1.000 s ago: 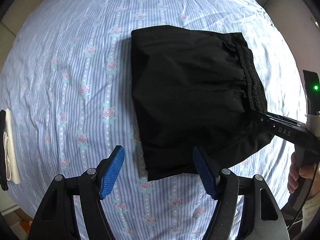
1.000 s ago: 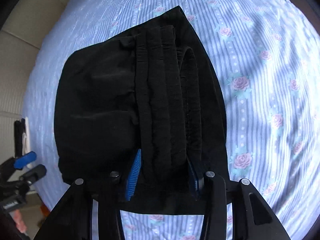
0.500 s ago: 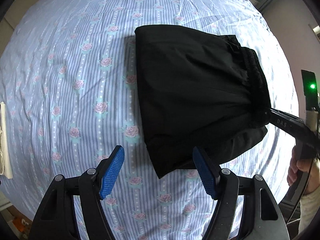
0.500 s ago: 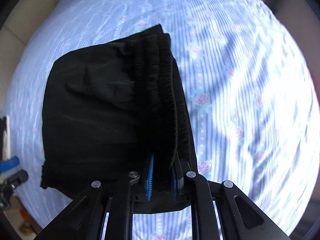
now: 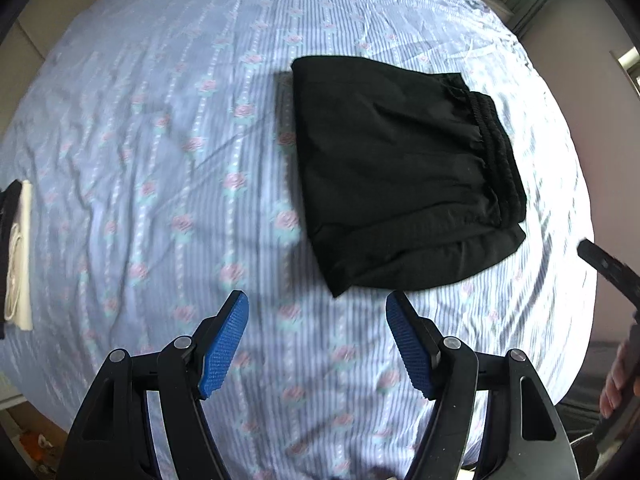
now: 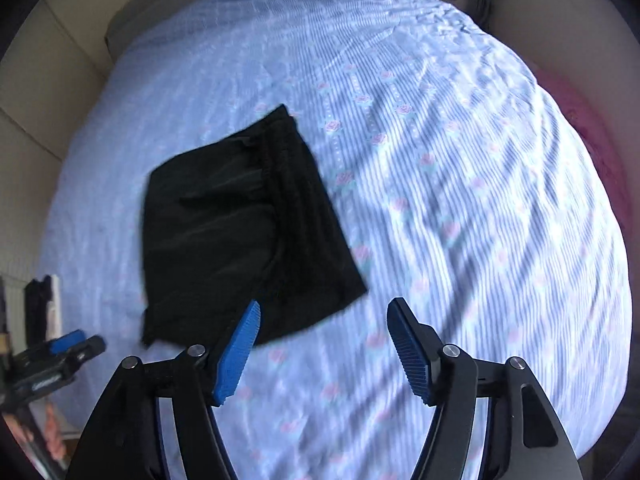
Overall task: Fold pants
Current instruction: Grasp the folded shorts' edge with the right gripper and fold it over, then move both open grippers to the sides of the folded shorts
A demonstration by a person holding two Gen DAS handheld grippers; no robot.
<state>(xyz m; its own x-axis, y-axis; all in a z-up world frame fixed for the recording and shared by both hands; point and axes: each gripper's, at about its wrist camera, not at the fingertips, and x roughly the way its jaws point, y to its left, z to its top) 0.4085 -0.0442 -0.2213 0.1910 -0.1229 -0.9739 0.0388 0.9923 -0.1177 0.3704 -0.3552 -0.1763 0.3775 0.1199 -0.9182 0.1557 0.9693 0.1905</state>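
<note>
The black pants [image 5: 400,172] lie folded into a compact rectangle on the bed, with the gathered elastic waistband on top at the right side. They also show in the right wrist view [image 6: 244,232]. My left gripper [image 5: 318,344] is open and empty, held above the sheet just short of the pants' near corner. My right gripper [image 6: 324,352] is open and empty, raised above the bed, with the pants ahead and to its left. The right gripper's black body [image 5: 608,268] shows at the right edge of the left wrist view.
The bed is covered by a blue striped sheet with pink roses [image 5: 160,160]. A white and black item [image 5: 18,256] lies at the bed's left edge. The left gripper [image 6: 60,360] appears at the lower left of the right wrist view. Walls surround the bed.
My right gripper opened, let go of the pants' waistband and pulled back and up. My left gripper also drew back from the pants, which now lie flat on the bed.
</note>
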